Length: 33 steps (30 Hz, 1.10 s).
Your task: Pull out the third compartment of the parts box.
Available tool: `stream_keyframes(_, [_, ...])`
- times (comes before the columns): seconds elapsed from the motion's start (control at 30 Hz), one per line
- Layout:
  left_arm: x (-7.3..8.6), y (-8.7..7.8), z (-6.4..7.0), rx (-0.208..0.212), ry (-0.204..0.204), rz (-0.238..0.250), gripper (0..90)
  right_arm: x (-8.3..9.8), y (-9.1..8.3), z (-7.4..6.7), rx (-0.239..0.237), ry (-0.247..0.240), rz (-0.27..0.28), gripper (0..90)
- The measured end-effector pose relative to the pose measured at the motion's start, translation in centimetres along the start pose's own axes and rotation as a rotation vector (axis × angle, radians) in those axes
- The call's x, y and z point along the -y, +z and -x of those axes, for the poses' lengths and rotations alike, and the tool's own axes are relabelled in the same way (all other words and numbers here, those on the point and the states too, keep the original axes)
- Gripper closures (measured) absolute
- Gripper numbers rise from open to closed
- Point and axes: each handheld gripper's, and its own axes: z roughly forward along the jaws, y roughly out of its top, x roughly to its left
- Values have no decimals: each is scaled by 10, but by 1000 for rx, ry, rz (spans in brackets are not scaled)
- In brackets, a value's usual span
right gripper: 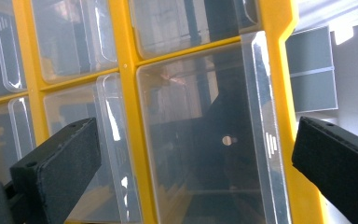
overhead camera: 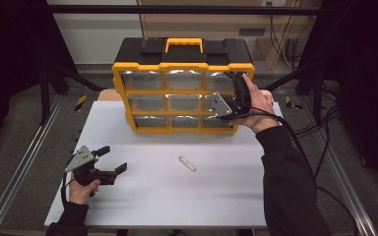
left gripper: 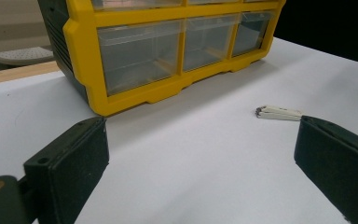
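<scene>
Reaching for the top right drawer (right gripper: 205,135) of the yellow organizer (overhead camera: 183,66), standing upright at the table's (overhead camera: 177,196) far edge, the right gripper (overhead camera: 240,83) hovers spread at its face, presumably to pull it. Left gripper (overhead camera: 112,158) rests low, jaws wide, empty, facing a small white clip (overhead camera: 187,163).

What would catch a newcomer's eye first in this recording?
The yellow and black drawer organizer stands upright at the far edge of the white table, its clear drawers facing the person. The right gripper, fingers open, is raised against its upper right drawer. Nearer, a small white clip lies alone mid-table, with the open left gripper resting low to its left.
</scene>
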Motion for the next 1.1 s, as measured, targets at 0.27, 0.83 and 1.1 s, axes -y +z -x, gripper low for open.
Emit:
stream_keyframes(0.27, [0,0,0,-2,0,0,27,1,5,-1,1,-8,-11,19])
stream_keyframes(0.83, [0,0,0,-2,-1,-1,29,1,7,-1,40,-31,-17,111])
stream_keyframes(1.1, [0,0,0,-2,-1,0,30,2,6,-1,66,-54,-18,187])
